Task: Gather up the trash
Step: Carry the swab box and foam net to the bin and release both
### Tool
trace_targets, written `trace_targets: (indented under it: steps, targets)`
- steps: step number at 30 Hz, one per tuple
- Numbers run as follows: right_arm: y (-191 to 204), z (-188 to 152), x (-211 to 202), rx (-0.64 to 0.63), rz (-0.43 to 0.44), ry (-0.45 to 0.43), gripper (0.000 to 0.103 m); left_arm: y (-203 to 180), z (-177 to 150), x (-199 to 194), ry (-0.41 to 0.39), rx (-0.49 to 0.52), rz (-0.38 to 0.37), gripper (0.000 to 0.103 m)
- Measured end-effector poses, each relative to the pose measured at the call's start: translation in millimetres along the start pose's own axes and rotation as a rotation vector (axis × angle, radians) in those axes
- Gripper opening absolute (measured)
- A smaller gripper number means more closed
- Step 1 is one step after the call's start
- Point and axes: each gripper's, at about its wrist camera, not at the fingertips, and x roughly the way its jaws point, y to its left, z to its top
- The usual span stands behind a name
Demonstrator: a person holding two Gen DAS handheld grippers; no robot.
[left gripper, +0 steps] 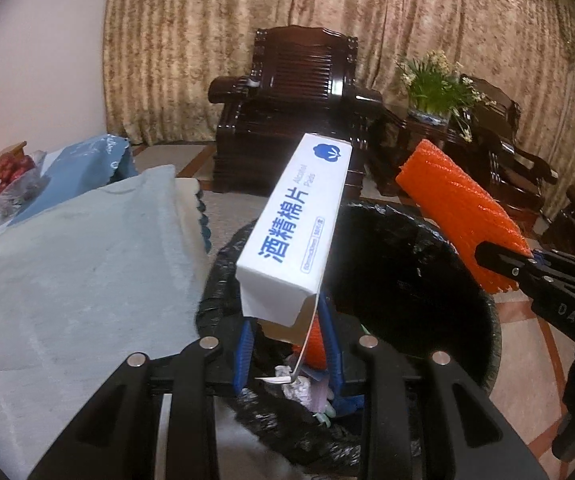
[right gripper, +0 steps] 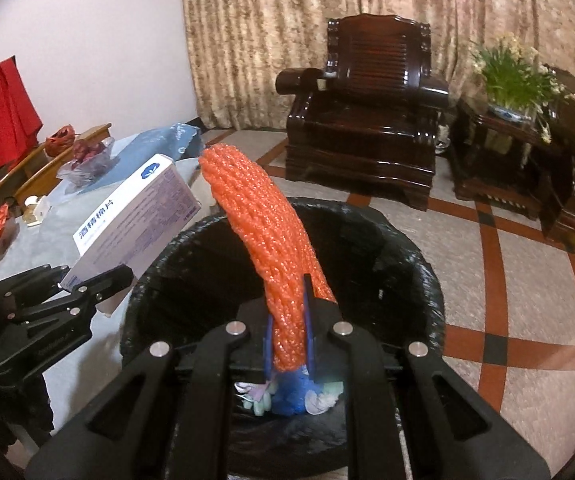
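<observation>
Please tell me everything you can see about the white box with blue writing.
The white box is a long, thin cardboard carton with blue Chinese characters, the words Alcohol Pads and a blue cotton logo. Its near end flap hangs open. The left gripper clamps that end between blue pads, so the carton slants up and away, above the rim of the black-lined trash bin.
</observation>
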Motion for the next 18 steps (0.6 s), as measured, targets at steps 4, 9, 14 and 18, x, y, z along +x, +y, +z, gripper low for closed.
trace_targets:
  steps: [4,9,14,18]
  targets:
    - [-7,-3,5,0.011,-0.011,0.011,0.011,-11,-2,10,0.013,0.015,-0.008,0.03]
    - [-15,-6,13,0.021,-0.02,0.03,0.011,-19,-2,21,0.032,0.028,-0.016,0.03]
    - [-19,-8,24,0.024,-0.027,0.055,0.011,-21,-4,32,0.056,0.034,-0.019,0.03]
    - [-19,-10,32,0.023,-0.034,0.071,0.014,-21,-7,39,0.08,0.03,-0.027,0.031]
